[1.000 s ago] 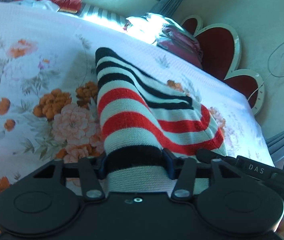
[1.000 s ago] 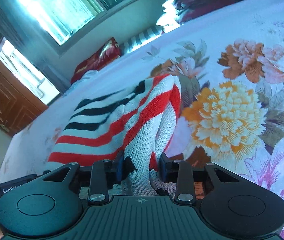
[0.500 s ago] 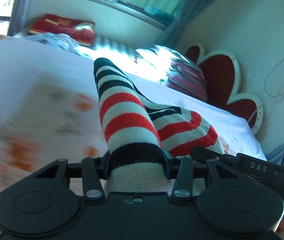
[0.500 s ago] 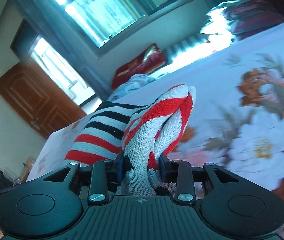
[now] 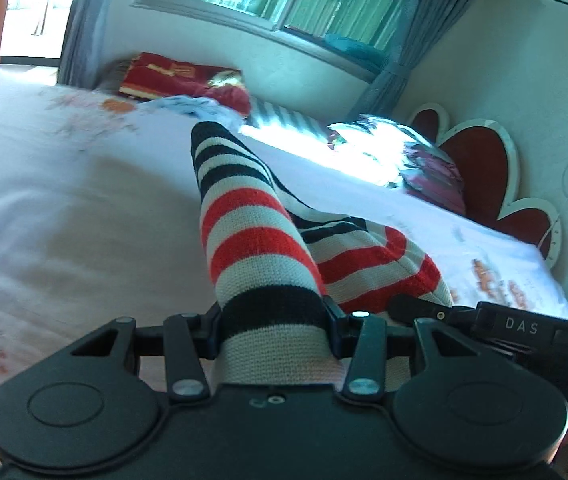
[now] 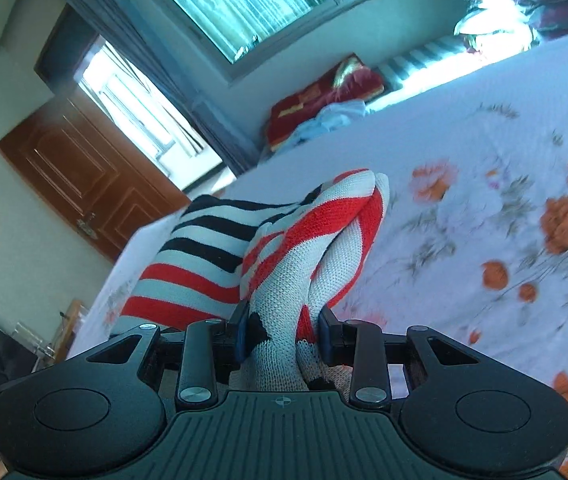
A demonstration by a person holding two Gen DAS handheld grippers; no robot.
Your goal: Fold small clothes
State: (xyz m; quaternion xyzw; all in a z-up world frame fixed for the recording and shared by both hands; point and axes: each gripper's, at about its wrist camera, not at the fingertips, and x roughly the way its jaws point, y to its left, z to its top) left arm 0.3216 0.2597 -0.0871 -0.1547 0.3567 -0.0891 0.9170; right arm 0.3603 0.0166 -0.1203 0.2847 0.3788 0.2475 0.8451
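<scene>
striped garment lifted higher, both grippers clamped

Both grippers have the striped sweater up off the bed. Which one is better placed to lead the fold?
Probably the left gripper: it pinches a flat, smooth edge of the striped sweater. The right gripper holds a bunched, doubled wad, harder to lay neatly on the bed.
</scene>
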